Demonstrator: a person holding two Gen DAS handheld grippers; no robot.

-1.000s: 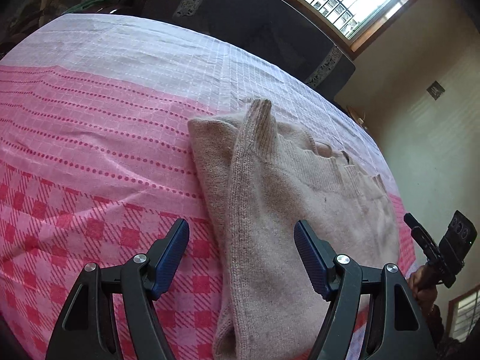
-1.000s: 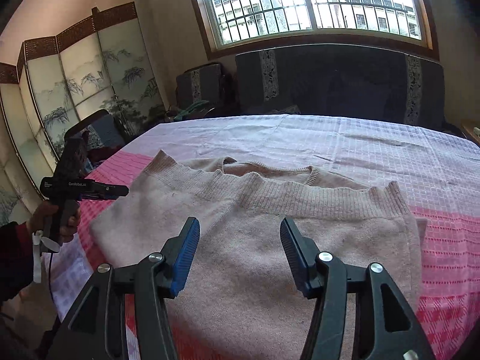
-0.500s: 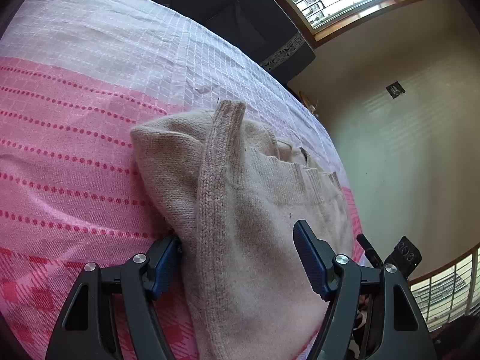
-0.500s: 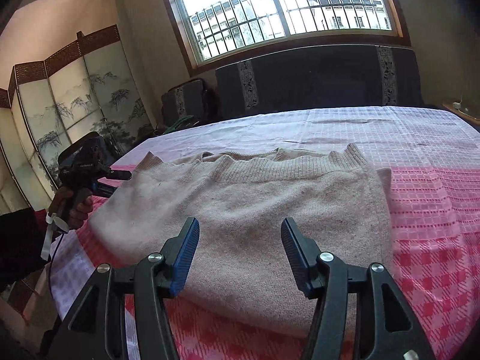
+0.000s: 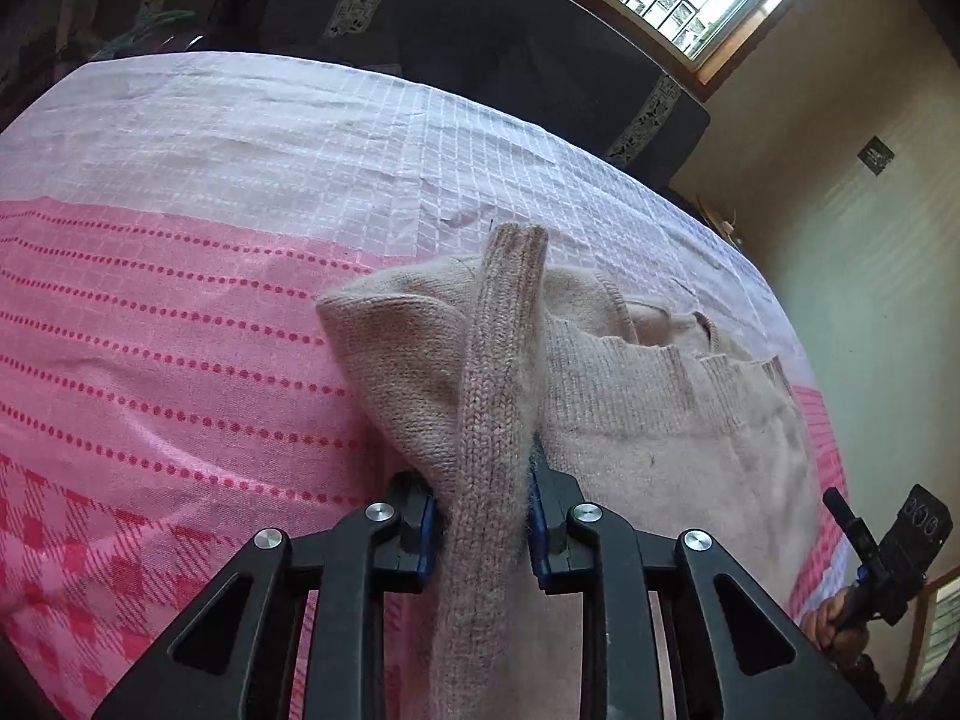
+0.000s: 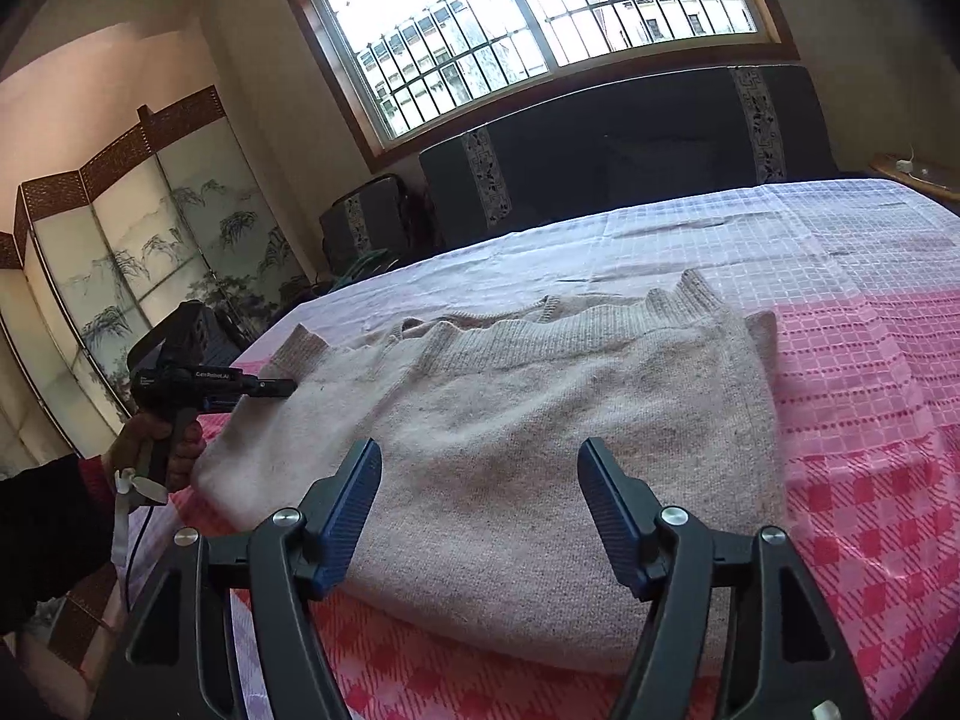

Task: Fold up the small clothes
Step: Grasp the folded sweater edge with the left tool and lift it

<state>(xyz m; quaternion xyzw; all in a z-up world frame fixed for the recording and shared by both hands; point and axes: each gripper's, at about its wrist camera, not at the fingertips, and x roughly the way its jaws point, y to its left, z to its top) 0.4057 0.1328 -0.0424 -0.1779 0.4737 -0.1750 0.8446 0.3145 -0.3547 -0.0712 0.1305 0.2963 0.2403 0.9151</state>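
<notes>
One fold looks done as, in the left wrist view, the left gripper (image 5: 483, 516) pinches the ribbed edge of the beige sweater (image 5: 660, 420) on the pink bedspread (image 5: 180, 330), while the right wrist view shows the right gripper (image 6: 480, 510) spread wide over it, further folds apparently pending.

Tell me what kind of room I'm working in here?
Probably a home bedroom or sitting room. A beige sweater lies on a pink checked cloth, with a barred window above a dark cushioned backrest and a painted folding screen to one side.
</notes>
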